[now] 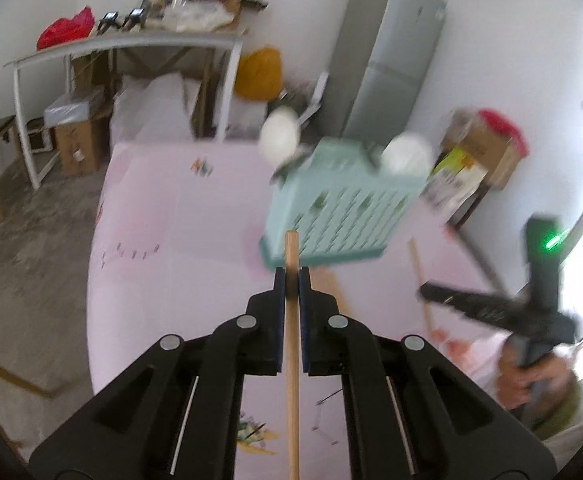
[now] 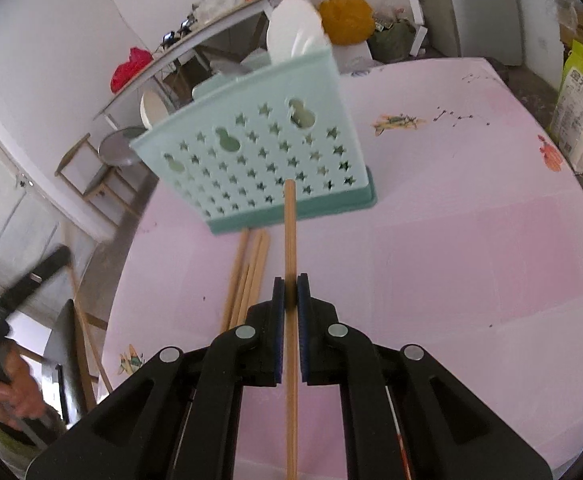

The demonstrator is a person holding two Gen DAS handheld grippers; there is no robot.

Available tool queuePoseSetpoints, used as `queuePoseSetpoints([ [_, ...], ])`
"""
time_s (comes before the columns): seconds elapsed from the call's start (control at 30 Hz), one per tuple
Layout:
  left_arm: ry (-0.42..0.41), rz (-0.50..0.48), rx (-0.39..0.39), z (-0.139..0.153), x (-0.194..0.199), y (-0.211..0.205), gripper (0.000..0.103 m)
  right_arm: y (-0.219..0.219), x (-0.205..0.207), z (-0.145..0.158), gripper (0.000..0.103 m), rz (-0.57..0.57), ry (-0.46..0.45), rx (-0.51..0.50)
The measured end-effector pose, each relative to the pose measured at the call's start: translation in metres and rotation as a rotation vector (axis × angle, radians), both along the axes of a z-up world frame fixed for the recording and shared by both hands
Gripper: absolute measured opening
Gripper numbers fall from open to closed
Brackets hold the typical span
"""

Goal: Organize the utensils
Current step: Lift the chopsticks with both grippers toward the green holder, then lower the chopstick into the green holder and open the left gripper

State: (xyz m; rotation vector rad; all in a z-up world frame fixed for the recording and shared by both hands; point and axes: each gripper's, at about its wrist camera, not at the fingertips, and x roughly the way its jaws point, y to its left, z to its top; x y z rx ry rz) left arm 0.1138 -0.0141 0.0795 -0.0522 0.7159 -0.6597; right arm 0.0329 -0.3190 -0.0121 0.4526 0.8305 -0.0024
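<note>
- While you lift, your left gripper [image 1: 291, 280] is clamped tight on a wooden chopstick [image 1: 291, 360], the stick running straight up between the blue pads with its tip just past them.
- Same story on the other side: your right gripper [image 2: 290, 286] is pinched shut on a second chopstick [image 2: 290, 240], whose tip lines up in front of the holder's lower wall.
- That mint-green utensil holder [image 2: 259, 160] stands upright on the pink table [image 2: 451, 240], its wall cut with star holes and three gourd-shaped slots.
- White spoons [image 2: 291, 32] poke up out of the holder's top; the left view catches two pale rounded heads [image 1: 279, 136], blurred.
- More chopsticks [image 2: 247, 280] lie loose on the table just in front of the holder's base, bunched side by side.
- In the left view your right hand [image 1: 531, 380] grips the other tool at the right edge; the right view shows your left hand [image 2: 11, 392] low at the left.
- Beyond the table stands a cluttered side table [image 1: 131, 44], a grey fridge [image 1: 387, 52] and a yellow bag [image 1: 259, 72].
</note>
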Motion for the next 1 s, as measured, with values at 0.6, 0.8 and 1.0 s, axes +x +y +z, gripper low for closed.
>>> queuePoseSetpoints([
  [0.6,-0.384,-0.071,-0.313,0.159,0.034,-0.043,0.005,-0.006,-0.005,0.000,0.006,-0.026,-0.023,0.026],
  [0.8,-0.502,0.009,-0.326,0.169,0.056,-0.077,0.005,-0.006,-0.005,0.000,0.006,-0.027,-0.024,0.033],
  [1.0,-0.469,0.075,-0.322,0.147,0.091,-0.110,0.005,-0.008,-0.002,-0.003,0.006,-0.025,-0.011,0.037],
])
